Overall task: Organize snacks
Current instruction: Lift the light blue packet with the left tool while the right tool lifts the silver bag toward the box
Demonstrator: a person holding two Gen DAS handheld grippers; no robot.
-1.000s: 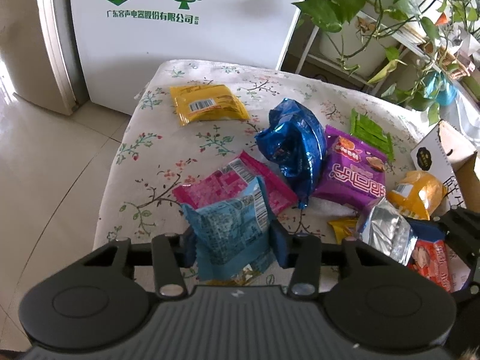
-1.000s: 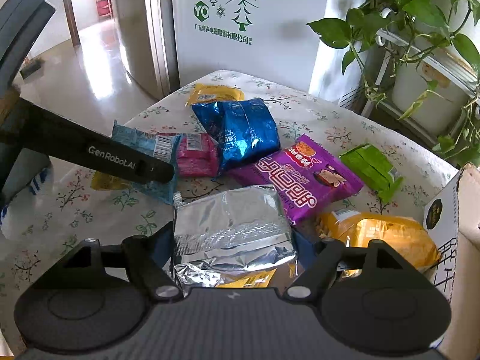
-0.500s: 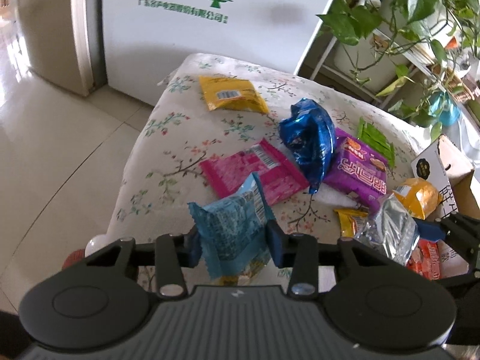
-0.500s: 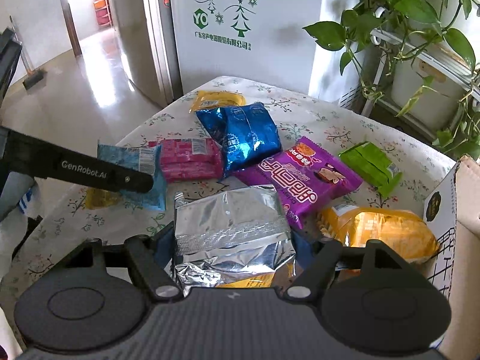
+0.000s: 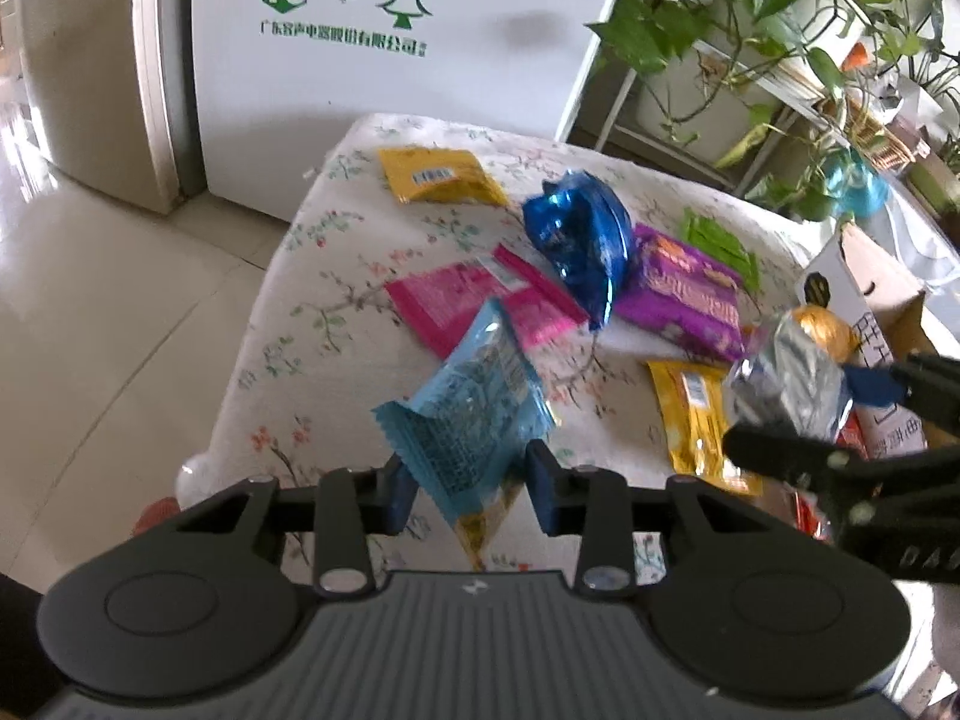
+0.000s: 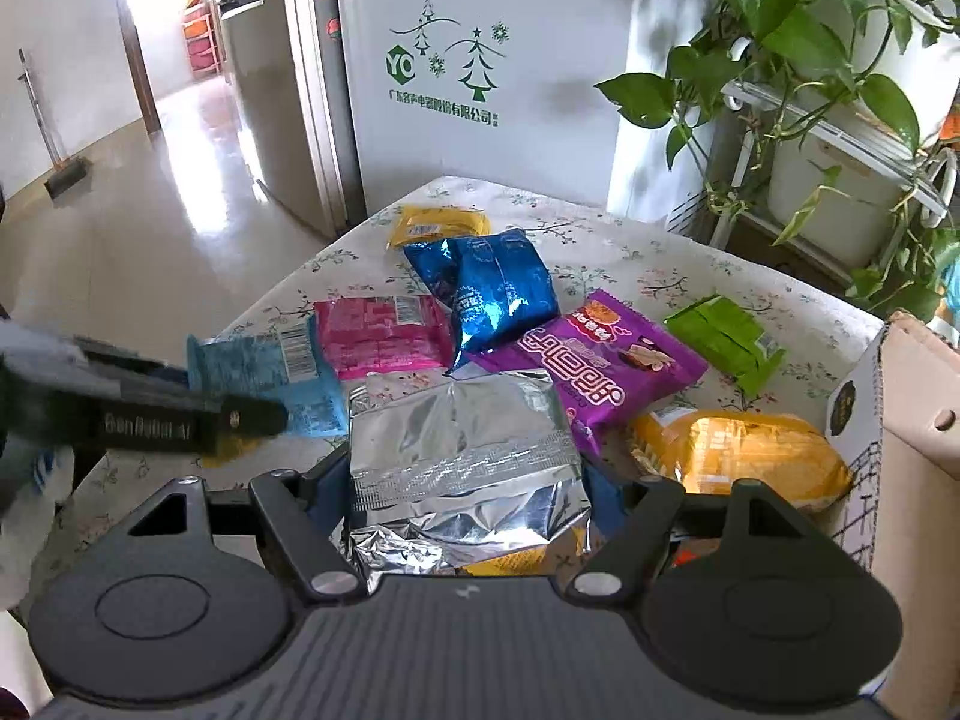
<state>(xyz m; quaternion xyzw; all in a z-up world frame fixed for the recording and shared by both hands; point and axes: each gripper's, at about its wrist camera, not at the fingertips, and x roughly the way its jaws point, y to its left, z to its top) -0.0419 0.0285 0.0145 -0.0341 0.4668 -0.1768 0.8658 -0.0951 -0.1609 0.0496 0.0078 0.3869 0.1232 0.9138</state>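
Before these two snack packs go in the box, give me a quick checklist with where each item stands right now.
1. Left hand-held gripper shut on the light blue pack: ok.
2. Right hand-held gripper shut on the silver pack: ok.
3. Both packs lifted off the tablecloth: ok.
4. Cardboard box open on the right: ok.
5. Room left inside the box: cannot tell, its inside is hidden.
6. Orange bag lies between silver pack and box: not ok, it may be brushed.

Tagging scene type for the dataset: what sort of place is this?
Likely a home kitchen or dining area: a fridge by a tiled hallway, potted plants on a rack, a floral tablecloth strewn with snack packets.
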